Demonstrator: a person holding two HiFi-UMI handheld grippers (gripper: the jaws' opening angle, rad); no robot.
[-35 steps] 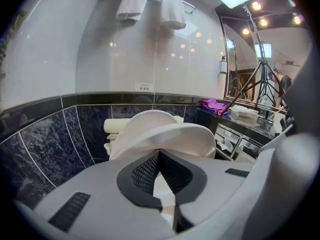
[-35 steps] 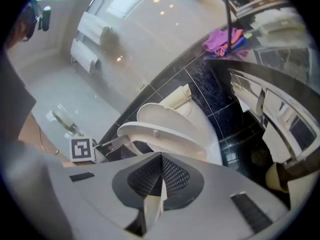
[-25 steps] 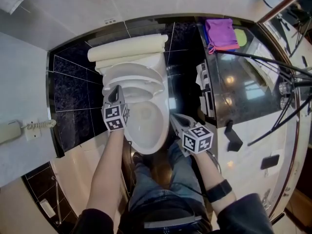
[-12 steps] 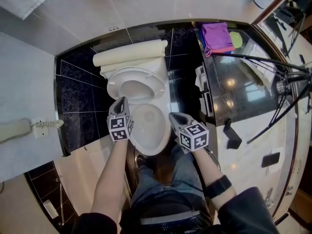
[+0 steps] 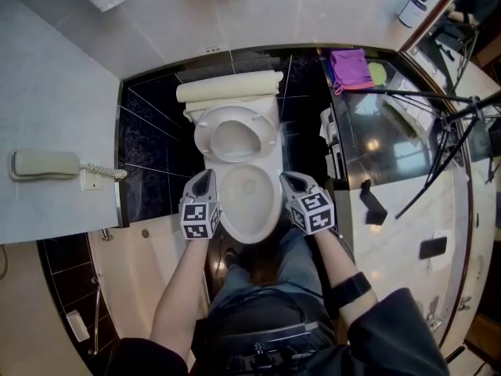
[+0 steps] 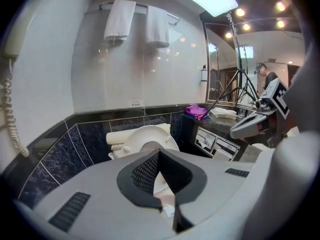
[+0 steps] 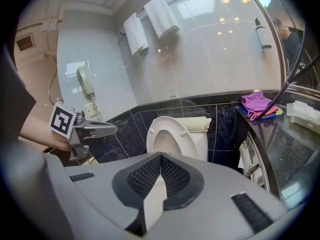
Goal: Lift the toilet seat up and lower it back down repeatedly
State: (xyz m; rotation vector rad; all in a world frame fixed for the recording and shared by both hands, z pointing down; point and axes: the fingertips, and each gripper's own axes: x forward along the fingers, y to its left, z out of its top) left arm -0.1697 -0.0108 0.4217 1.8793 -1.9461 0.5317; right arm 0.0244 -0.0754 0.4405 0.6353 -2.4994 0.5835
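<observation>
The white toilet seat (image 5: 235,137) stands raised, its ring leaning back against the cream tank (image 5: 228,87). The open bowl (image 5: 249,204) lies below it. My left gripper (image 5: 205,176) is shut and empty beside the bowl's left rim, apart from the seat. On the other side of the bowl my right gripper (image 5: 287,178) is also shut and holds nothing. In the left gripper view the raised seat (image 6: 131,140) shows beyond the closed jaws (image 6: 159,153), with the right gripper (image 6: 235,132) at the right. In the right gripper view the seat (image 7: 156,134) is upright ahead of the closed jaws (image 7: 161,156).
Dark tiles back the toilet. At the left a wall phone (image 5: 43,163) hangs with its coiled cord. A glossy counter (image 5: 391,147) at the right carries a purple cloth (image 5: 350,65) and tripod legs (image 5: 407,96). White towels (image 6: 120,19) hang on a rail above.
The seat has swung from half raised to upright against the tank. My left gripper has drawn back from the seat to the bowl's left rim; the right gripper has lifted slightly.
</observation>
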